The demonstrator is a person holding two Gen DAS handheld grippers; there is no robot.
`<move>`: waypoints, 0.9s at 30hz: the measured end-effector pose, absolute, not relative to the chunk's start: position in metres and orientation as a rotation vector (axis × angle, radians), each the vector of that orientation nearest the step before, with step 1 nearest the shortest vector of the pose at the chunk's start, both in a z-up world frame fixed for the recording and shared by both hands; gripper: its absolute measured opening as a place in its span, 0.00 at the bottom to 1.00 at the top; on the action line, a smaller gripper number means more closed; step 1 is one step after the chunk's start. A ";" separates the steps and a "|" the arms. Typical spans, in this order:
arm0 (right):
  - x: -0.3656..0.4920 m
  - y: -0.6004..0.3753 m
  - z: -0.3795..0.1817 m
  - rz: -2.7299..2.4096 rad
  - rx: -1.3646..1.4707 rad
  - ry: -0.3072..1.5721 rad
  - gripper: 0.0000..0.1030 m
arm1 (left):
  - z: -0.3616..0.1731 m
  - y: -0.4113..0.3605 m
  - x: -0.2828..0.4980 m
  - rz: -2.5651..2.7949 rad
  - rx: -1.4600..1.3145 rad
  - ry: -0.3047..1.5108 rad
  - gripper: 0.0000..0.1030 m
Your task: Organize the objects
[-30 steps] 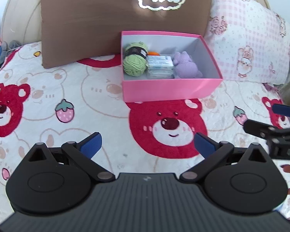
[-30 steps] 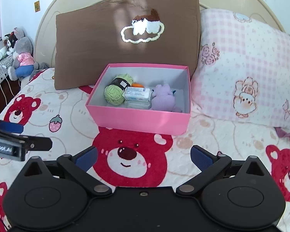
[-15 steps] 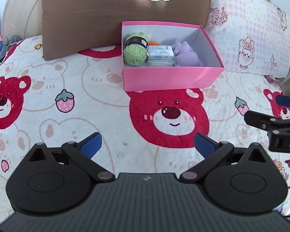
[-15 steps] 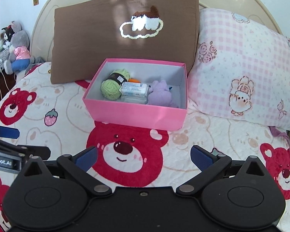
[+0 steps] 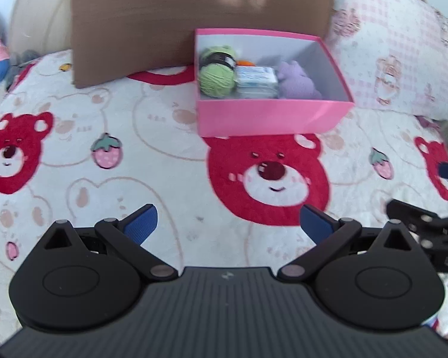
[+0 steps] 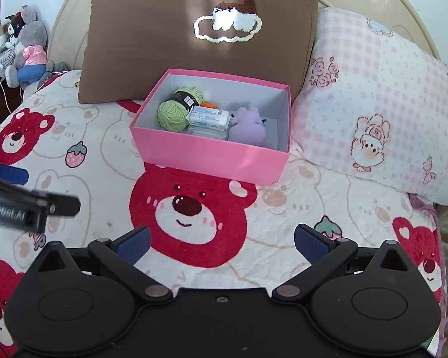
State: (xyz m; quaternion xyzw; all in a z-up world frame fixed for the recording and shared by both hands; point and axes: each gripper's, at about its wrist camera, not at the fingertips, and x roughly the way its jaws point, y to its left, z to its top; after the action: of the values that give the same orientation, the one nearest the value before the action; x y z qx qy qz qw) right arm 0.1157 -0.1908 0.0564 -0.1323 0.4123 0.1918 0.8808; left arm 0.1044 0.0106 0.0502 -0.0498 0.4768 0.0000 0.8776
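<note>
1. Both sets of fingers spread wide, nothing held: left gripper (image 5: 228,219) and right gripper (image 6: 222,241), both low over the blanket (image 6: 298,197).
2. Pink box (image 6: 212,156) up ahead, well apart from both, at about 12 o'clock from the right gripper and 1 o'clock from the left.
3. Box long side running from 9 to 3 o'clock, open top facing up.
4. Inside, side by side from 9 to 3 o'clock: green yarn (image 6: 171,115), wipes pack (image 6: 209,117), purple toy (image 6: 248,126). Something small and orange (image 6: 210,105) behind the pack, too hidden to name.
5. Nothing loose seen on the blanket near the fingers, so maybe all packed already; hard to say which gripper is nearer the box.
6. Soft, bumpy bear blanket under everything, so box may wobble if pushed.
7. Brown pillow (image 6: 152,29) right behind the box, pink pillow (image 6: 388,95) at 2 o'clock, stuffed toys (image 6: 27,50) far off at 10 o'clock.
</note>
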 end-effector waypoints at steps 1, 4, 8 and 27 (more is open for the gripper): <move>0.116 -0.191 0.057 0.393 -0.275 0.860 1.00 | 0.050 0.011 0.105 0.003 -0.093 0.997 1.00; 0.116 -0.193 0.056 0.383 -0.263 0.866 1.00 | 0.049 0.012 0.105 0.010 -0.080 1.002 1.00; 0.114 -0.195 0.053 0.392 -0.249 0.877 1.00 | 0.046 0.013 0.104 -0.001 -0.077 1.014 1.00; 0.113 -0.193 0.056 0.370 -0.256 0.858 1.00 | 0.044 0.013 0.103 0.000 -0.093 1.042 1.00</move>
State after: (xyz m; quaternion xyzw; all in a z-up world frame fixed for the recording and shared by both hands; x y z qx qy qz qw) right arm 0.1134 -0.1929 0.0565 -0.1229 0.4123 0.1779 0.8850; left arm 0.1028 0.0131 0.0443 -0.0445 0.4974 0.0000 0.8664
